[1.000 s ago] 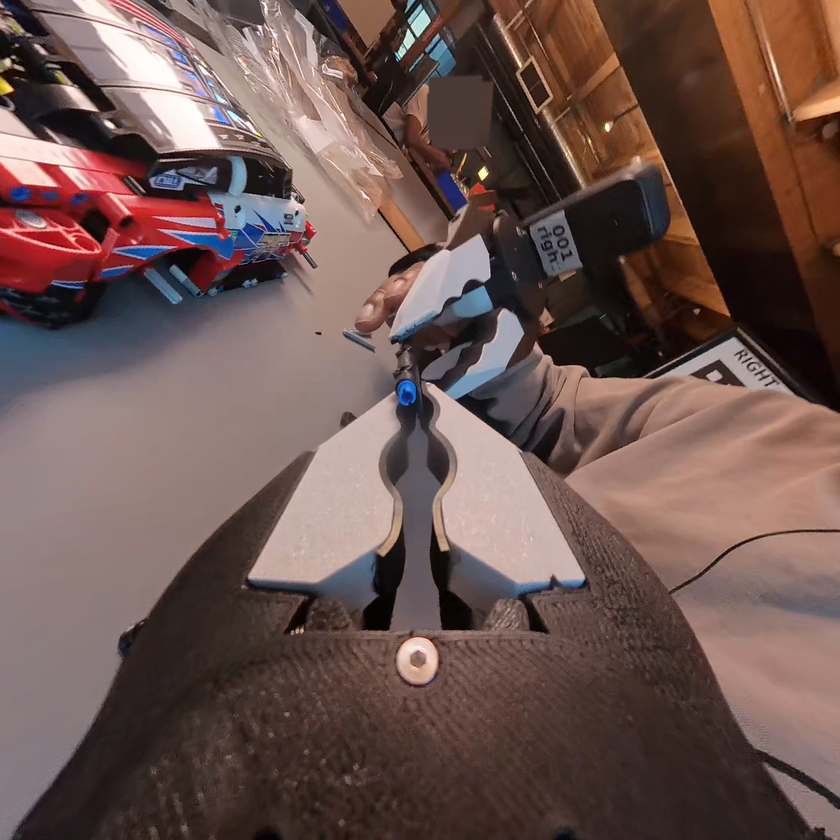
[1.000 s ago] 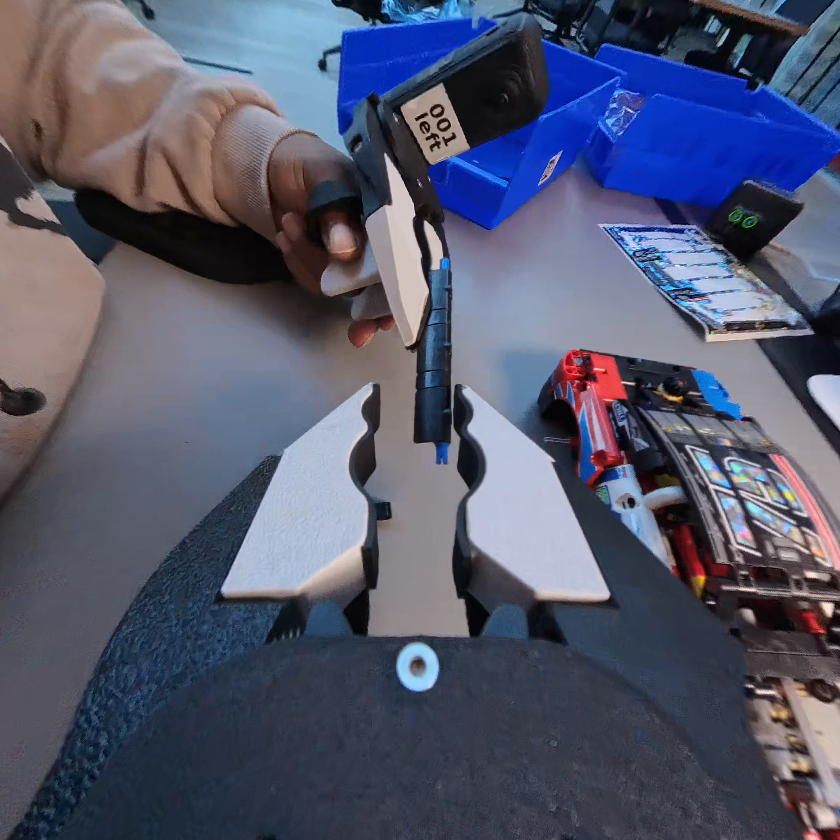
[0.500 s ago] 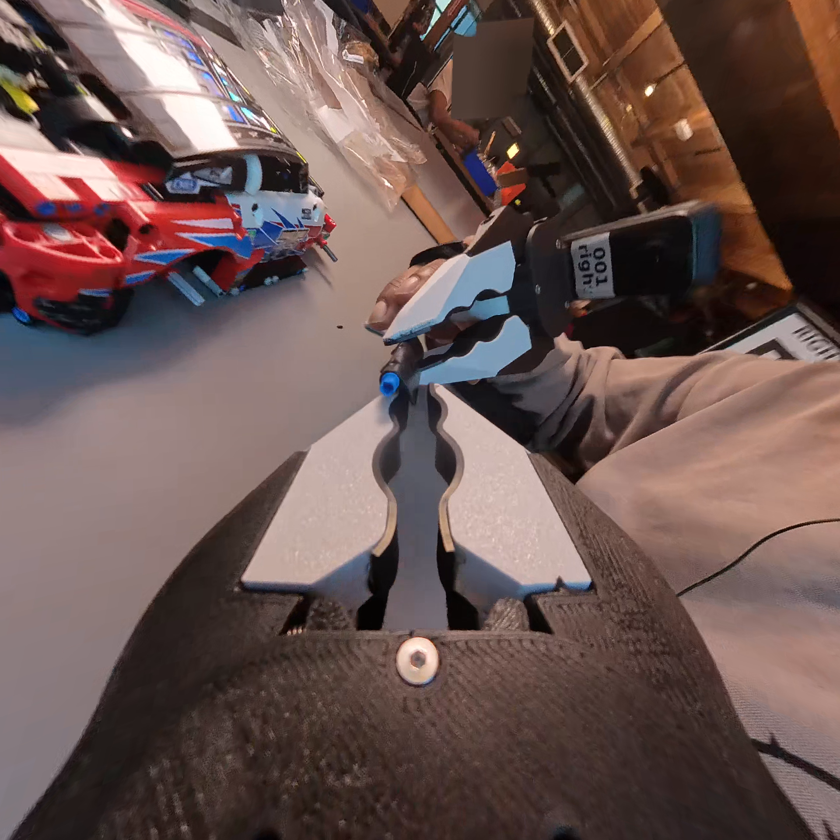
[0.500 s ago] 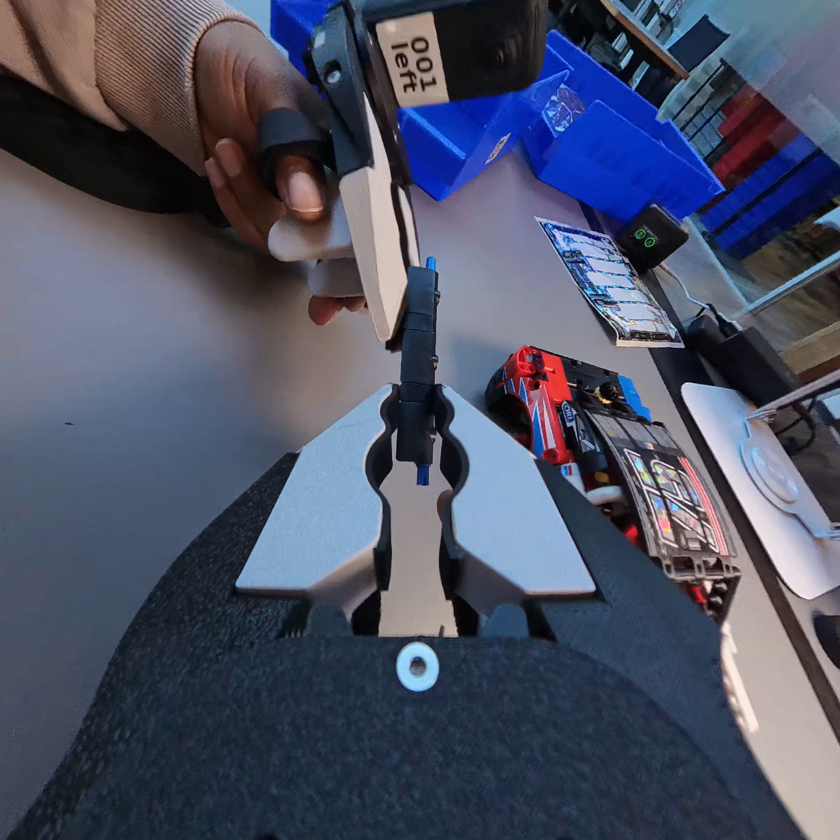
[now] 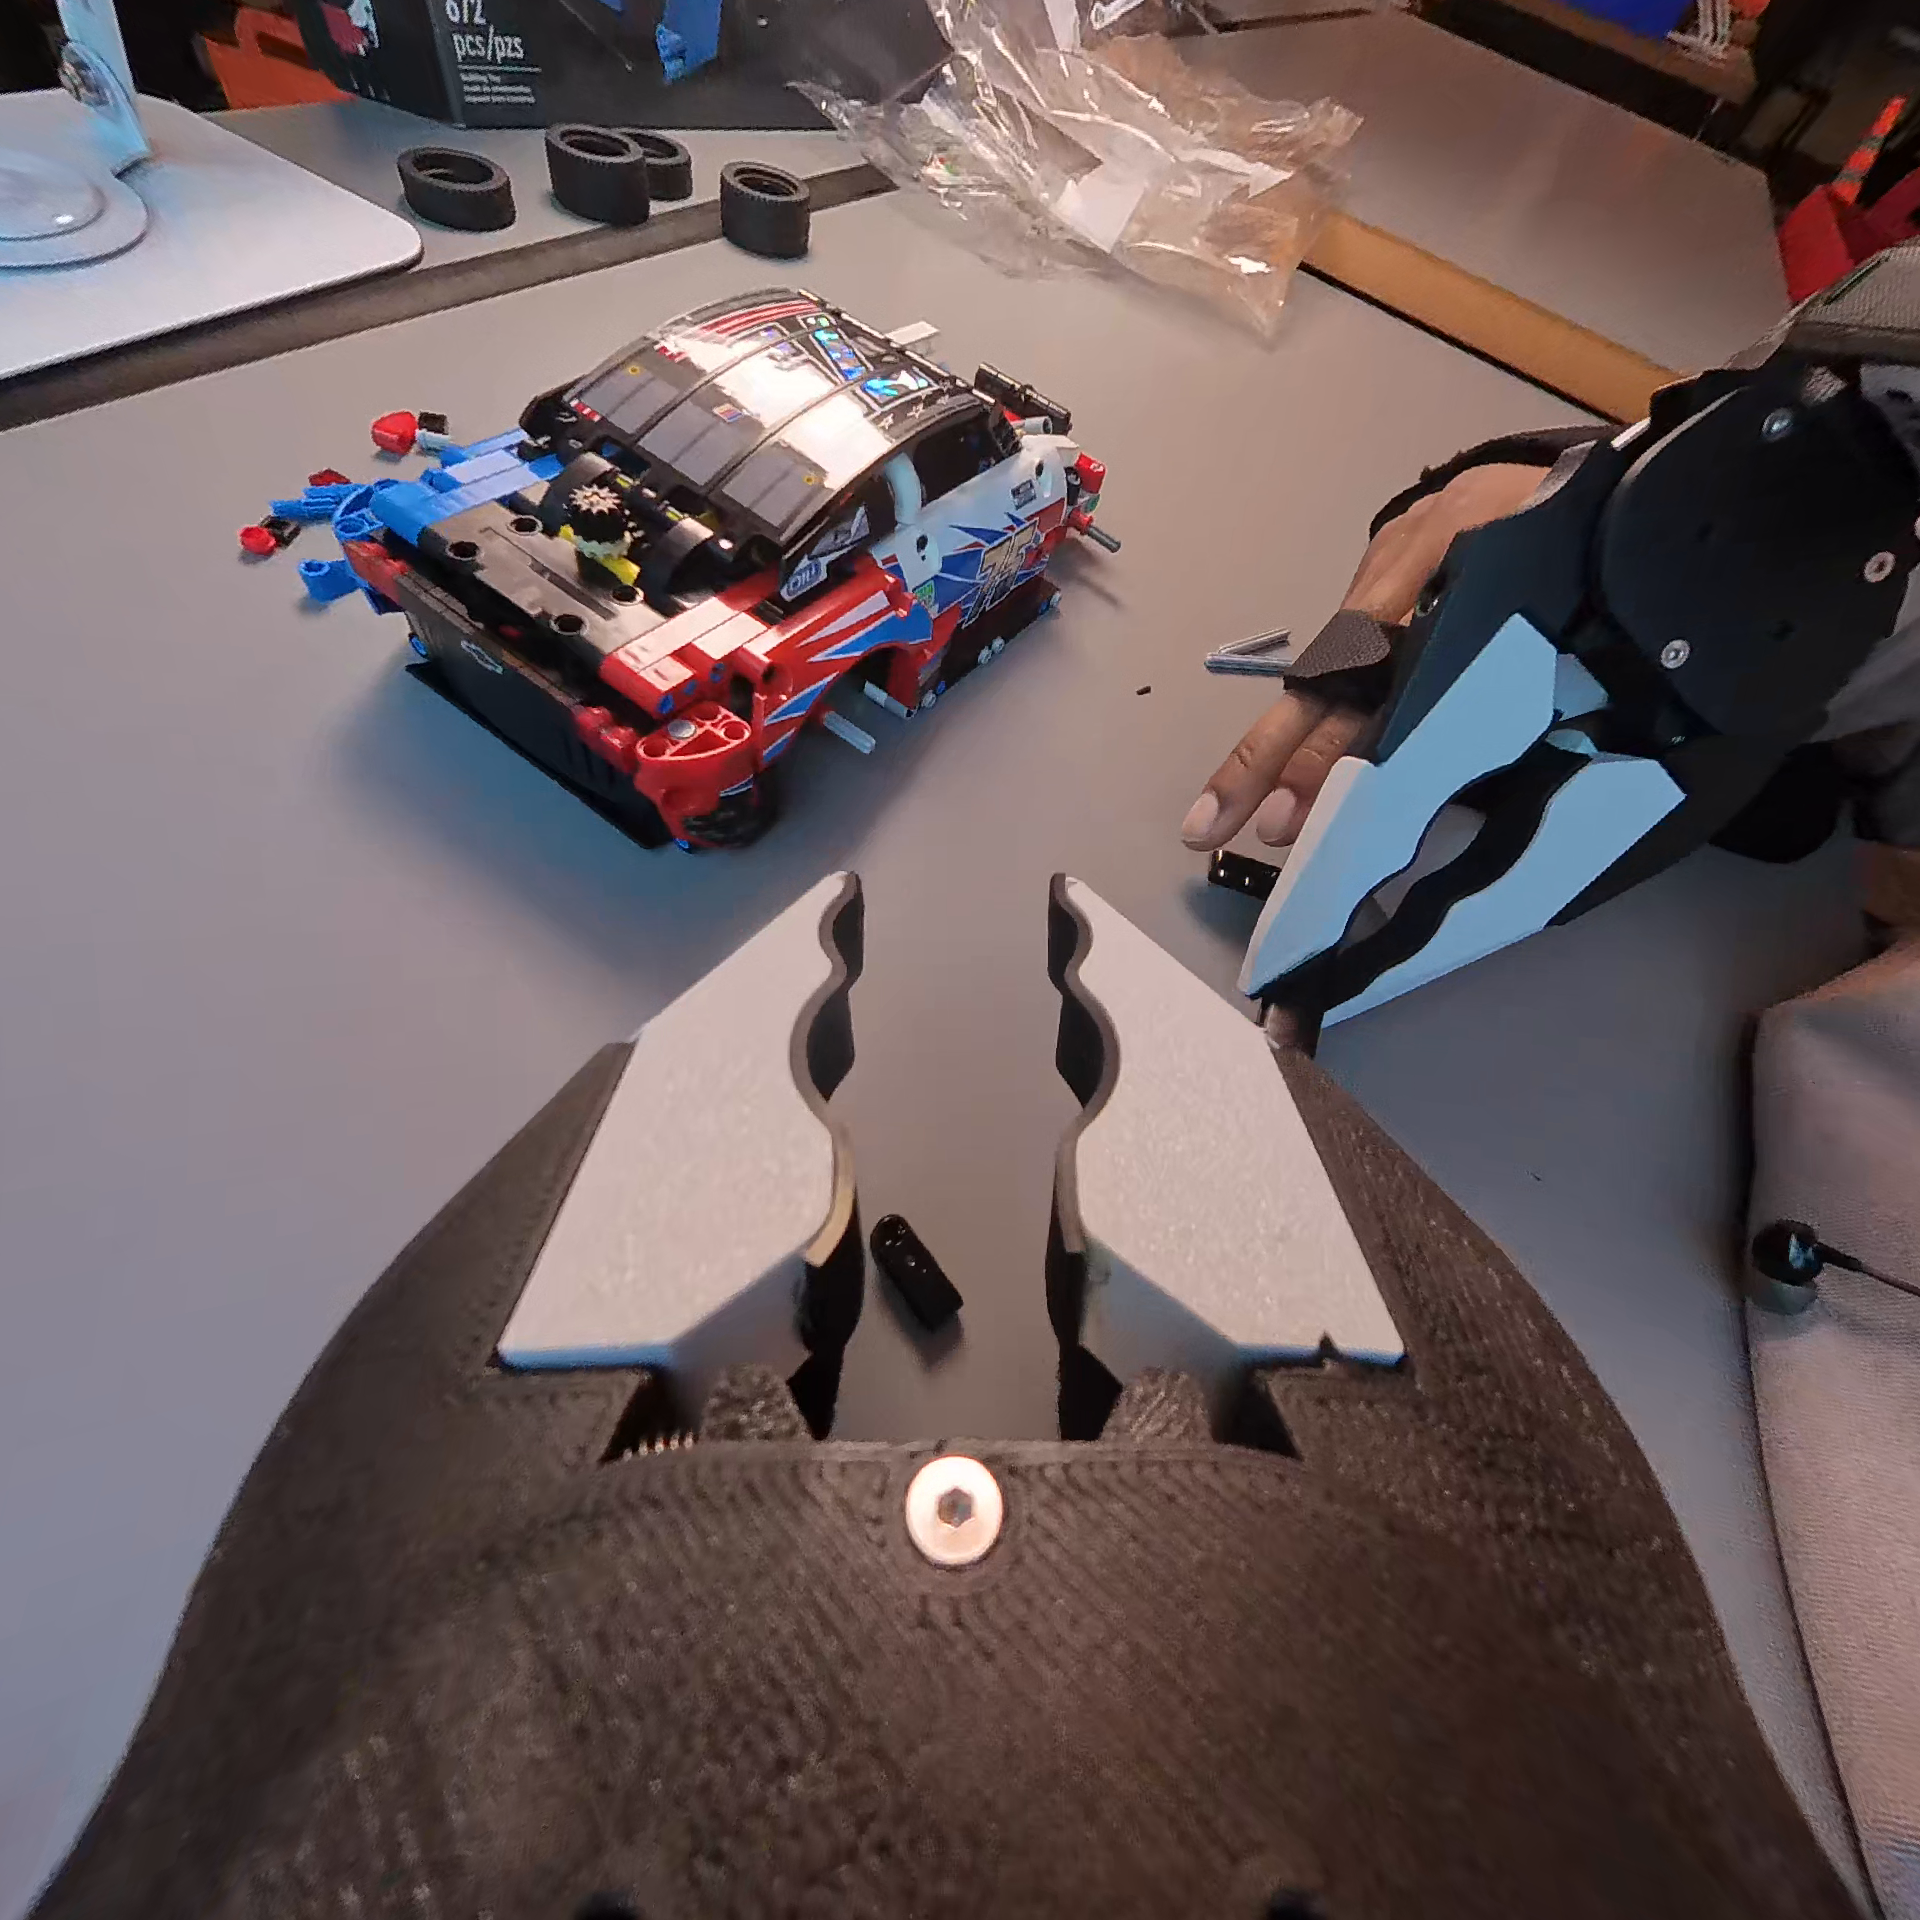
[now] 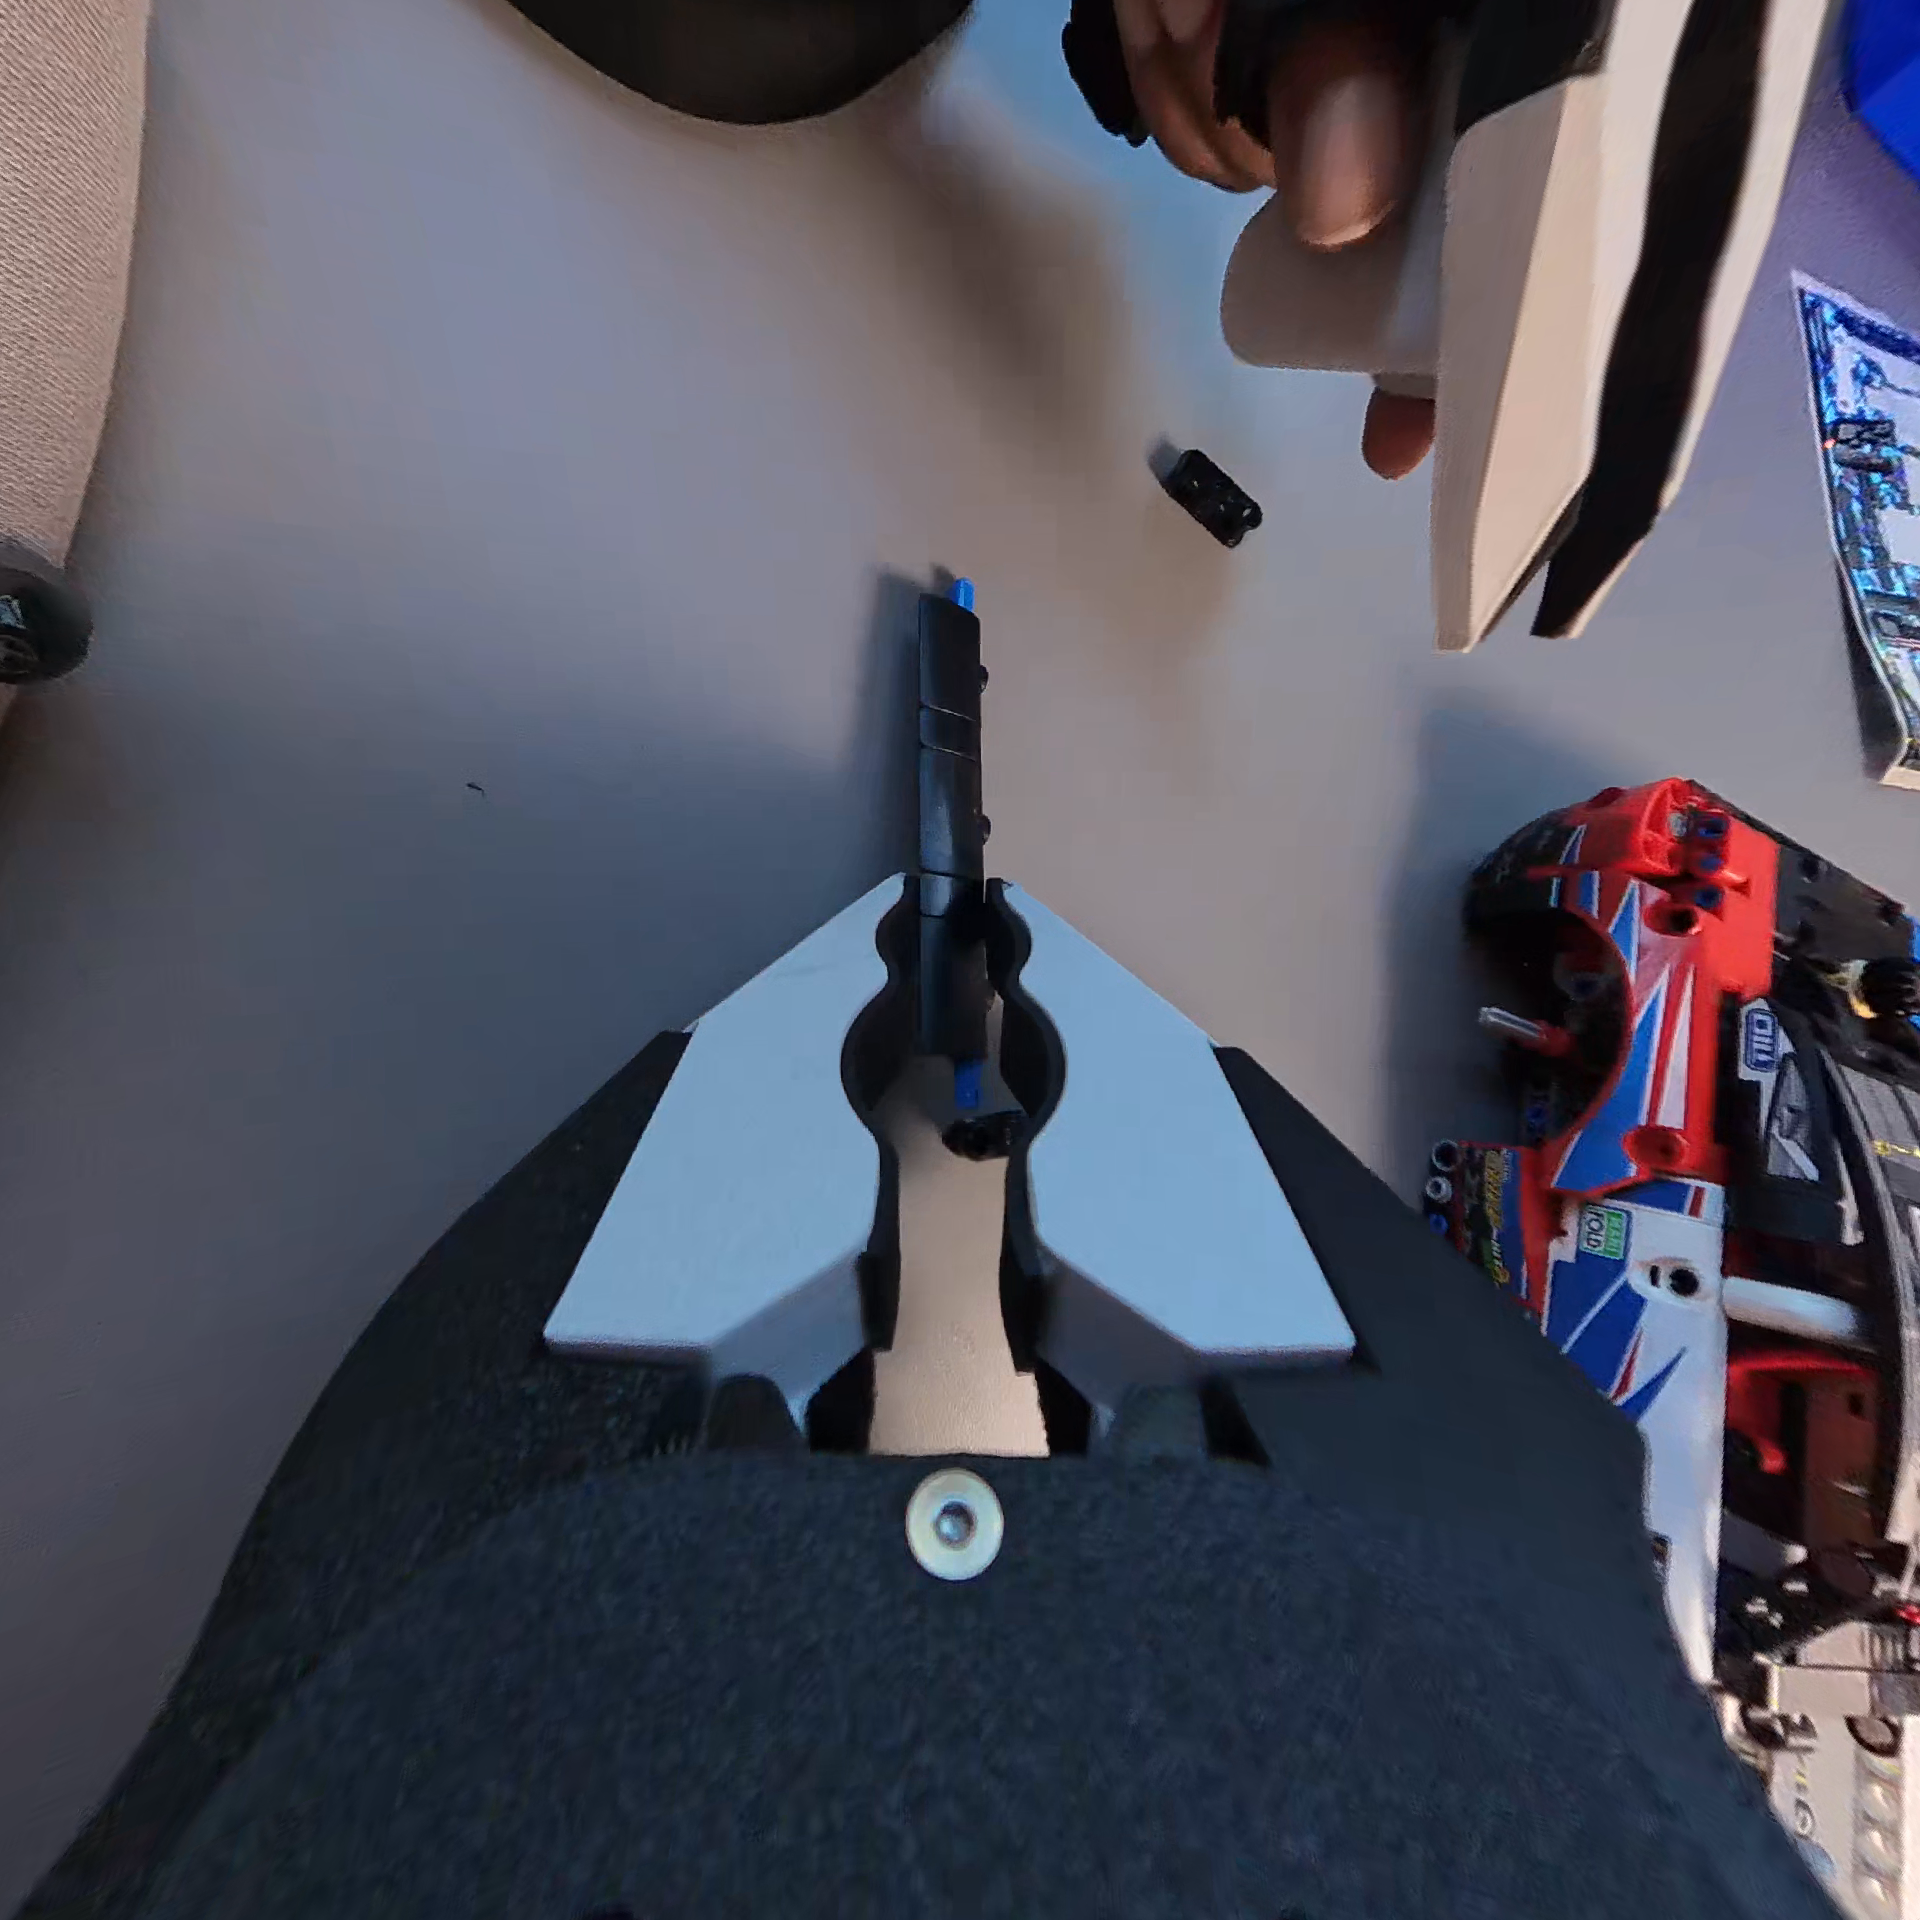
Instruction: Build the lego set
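Right wrist view has the key detail: the right gripper (image 6: pixel 951 883) is pinched tight on a black beam assembly (image 6: pixel 951 748), a slim stack of dark pieces with a blue pin (image 6: pixel 962 592) poking out of the far tip and another bit of blue showing back between the fingers. The beam juts straight ahead over the grey table (image 6: pixel 520 520). A small black connector (image 6: pixel 1214 497) lies loose on the table just beyond it, close to the left gripper (image 6: pixel 1496 634), whose fingers point down.

In the left wrist view, the left gripper (image 5: pixel 954 883) is spread wide with nothing gripped, and a short black piece (image 5: pixel 914 1270) sits on the table between its fingers, back near their roots. The race car (image 5: pixel 707 561) is well ahead, wheels not yet on; four black tyres (image 5: pixel 597 175) wait at the far edge beside the clear bags (image 5: pixel 1101 166).

The step looks like joining a loose connector onto that beam. To do it well, I'd keep the right hold firm and level so the blue pin stays presented, then close the left fingers squarely across the small piece's flat sides. It's tiny and smooth, so a skewed pinch could flick it away. Line the hole up with the pin before pushing, and push along the beam's axis, not across it.
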A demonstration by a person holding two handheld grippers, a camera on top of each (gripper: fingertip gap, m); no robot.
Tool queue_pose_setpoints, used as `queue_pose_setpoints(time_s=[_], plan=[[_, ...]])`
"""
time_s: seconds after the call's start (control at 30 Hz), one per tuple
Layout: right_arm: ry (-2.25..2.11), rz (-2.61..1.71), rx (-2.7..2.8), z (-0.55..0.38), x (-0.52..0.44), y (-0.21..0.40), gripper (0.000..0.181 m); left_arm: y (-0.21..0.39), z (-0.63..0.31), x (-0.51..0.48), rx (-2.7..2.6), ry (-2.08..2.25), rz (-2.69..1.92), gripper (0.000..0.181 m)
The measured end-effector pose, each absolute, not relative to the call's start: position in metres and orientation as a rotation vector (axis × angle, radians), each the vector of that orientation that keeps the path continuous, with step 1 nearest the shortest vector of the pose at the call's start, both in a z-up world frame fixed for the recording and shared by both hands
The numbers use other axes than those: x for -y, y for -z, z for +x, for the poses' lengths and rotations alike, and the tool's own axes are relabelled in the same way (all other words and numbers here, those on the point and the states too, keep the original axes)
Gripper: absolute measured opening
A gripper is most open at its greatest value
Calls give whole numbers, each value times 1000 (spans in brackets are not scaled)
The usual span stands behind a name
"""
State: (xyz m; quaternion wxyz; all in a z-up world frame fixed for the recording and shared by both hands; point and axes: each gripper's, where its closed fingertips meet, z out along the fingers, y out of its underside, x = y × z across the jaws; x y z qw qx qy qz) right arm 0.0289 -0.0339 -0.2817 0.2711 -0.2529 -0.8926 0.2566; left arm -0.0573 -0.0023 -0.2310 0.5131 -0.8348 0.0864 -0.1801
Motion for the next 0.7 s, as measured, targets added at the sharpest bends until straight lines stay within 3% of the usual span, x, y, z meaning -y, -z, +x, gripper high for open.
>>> queue_pose_setpoints(time_s=[0.37,0.53,0.7], plan=[[-874,-737,2362,31,31,263,31,230,-74,3,-165,381,-2010,33],[-1085,-889,2226,32,0,230,32,241,-94,15,-235,276,-2112,31],[-1053,-904,2289,36,-3,244,31,256,-101,31,-331,239,-2196,31]])
